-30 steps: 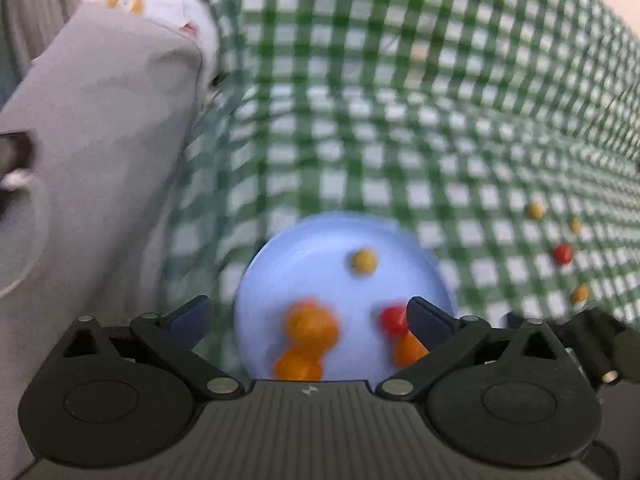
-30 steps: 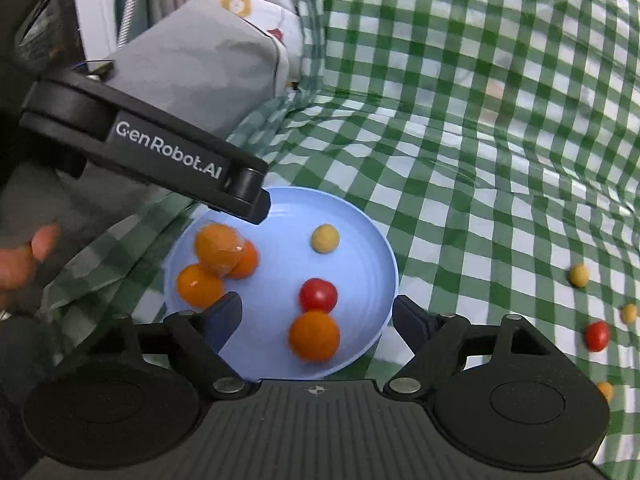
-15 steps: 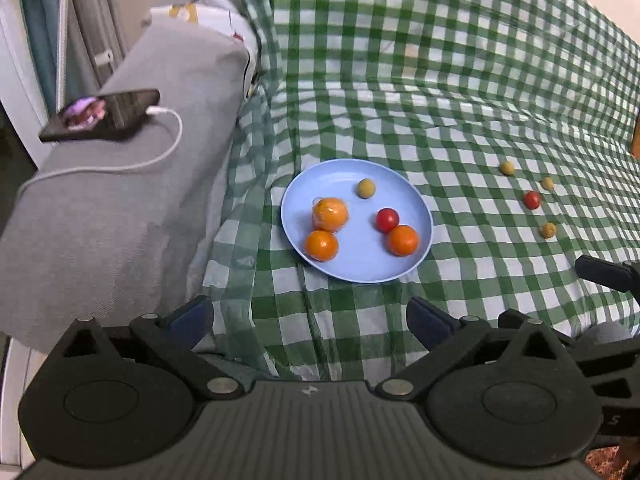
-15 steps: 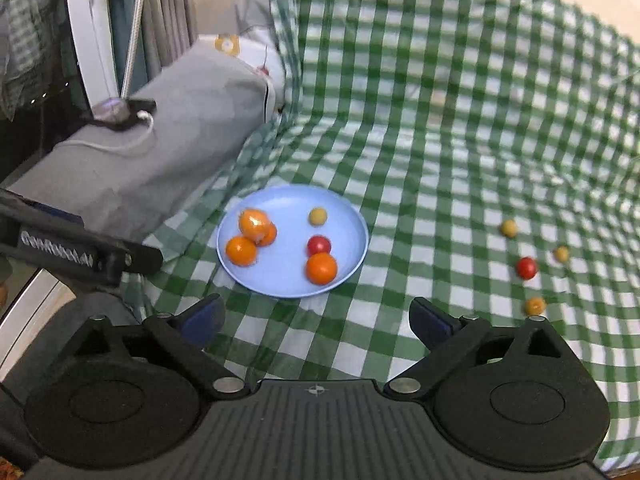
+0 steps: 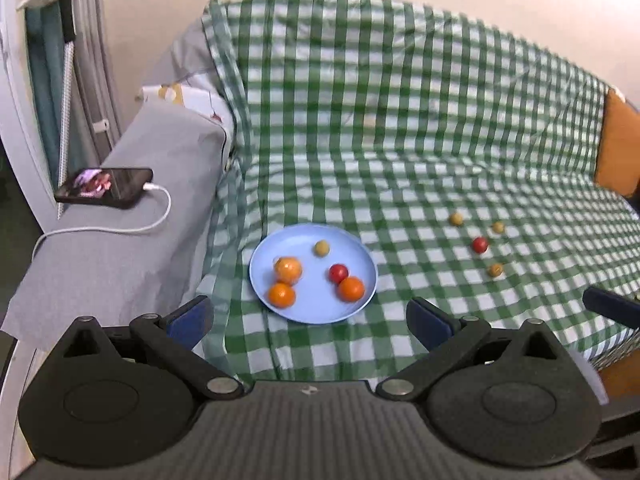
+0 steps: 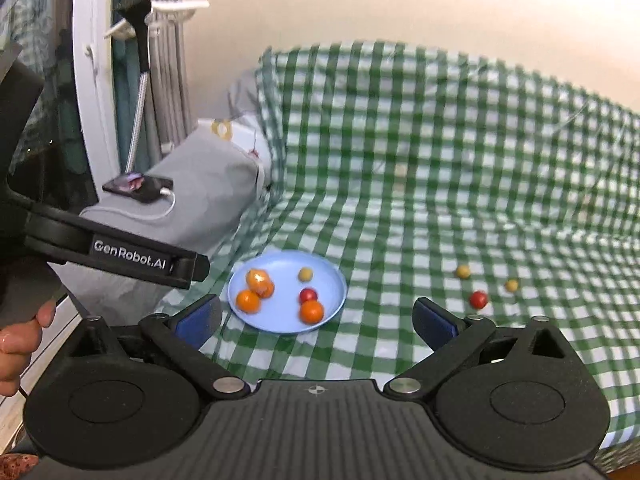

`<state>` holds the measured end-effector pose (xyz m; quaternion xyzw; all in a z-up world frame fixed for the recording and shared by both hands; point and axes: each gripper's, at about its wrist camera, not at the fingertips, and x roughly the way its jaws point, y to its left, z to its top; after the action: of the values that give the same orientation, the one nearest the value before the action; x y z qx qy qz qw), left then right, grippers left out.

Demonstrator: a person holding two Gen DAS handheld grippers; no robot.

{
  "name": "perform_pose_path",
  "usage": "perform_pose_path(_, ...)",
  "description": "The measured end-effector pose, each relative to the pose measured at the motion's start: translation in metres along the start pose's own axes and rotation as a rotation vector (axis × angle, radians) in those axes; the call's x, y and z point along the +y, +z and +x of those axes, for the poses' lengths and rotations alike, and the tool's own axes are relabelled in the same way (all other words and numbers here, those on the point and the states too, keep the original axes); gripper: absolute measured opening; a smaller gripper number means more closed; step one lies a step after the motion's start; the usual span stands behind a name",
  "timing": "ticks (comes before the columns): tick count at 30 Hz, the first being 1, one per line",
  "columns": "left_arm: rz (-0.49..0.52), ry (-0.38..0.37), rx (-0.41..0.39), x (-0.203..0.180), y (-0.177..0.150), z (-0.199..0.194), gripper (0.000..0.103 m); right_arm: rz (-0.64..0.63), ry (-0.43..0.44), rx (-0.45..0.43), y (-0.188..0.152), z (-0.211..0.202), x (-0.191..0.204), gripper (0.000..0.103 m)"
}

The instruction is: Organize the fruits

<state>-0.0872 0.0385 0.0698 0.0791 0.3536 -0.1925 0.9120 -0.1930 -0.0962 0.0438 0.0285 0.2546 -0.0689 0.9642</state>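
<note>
While we hold both tools back from the sofa, the left hand-held gripper [image 5: 308,316] stands with its blue-padded fingers spread wide and nothing between them, and the right hand-held gripper [image 6: 316,320] has jaws that are opening, almost fully apart, with nothing caught between them either. Ahead of us a green and white checked cloth [image 5: 400,128] covers the sofa seat and back. On the seat, near its left end, lies a light blue plate [image 5: 316,312] that carries five fruits: a large orange [image 5: 287,269] with a shiny patch on top, a second orange [image 5: 281,294] just in front of it and touching it, a third orange [image 5: 351,288] toward the right rim, a red tomato [image 5: 338,272] right against that one, and a small yellow-green fruit [image 5: 321,248] alone near the far rim. Well to the right of the plate, four small fruits rest loose on the cloth: a red tomato [image 5: 480,244] in the middle of three small yellow ones [image 5: 455,219], [image 5: 497,227], [image 5: 495,269]. On the grey armrest [image 5: 132,216] at the left, a phone [image 5: 105,187] lies flat with a white cable [image 5: 120,228] plugged in. In the right wrist view, our left hand [image 6: 18,344] grips the handle of its tool at the left edge.
</note>
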Motion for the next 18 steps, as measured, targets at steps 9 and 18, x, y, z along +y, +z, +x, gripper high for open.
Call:
perform_pose_path(9,0.052,0.012,-0.001,-0.012,-0.004,-0.019,0.103,0.022,-0.04,-0.076,-0.005,-0.035,-0.003,0.102)
perform_pose_path(18,0.115,0.026,-0.029,-0.029,-0.006,-0.032,0.103,0.052,-0.041,-0.102,-0.009,-0.049,-0.011,0.102)
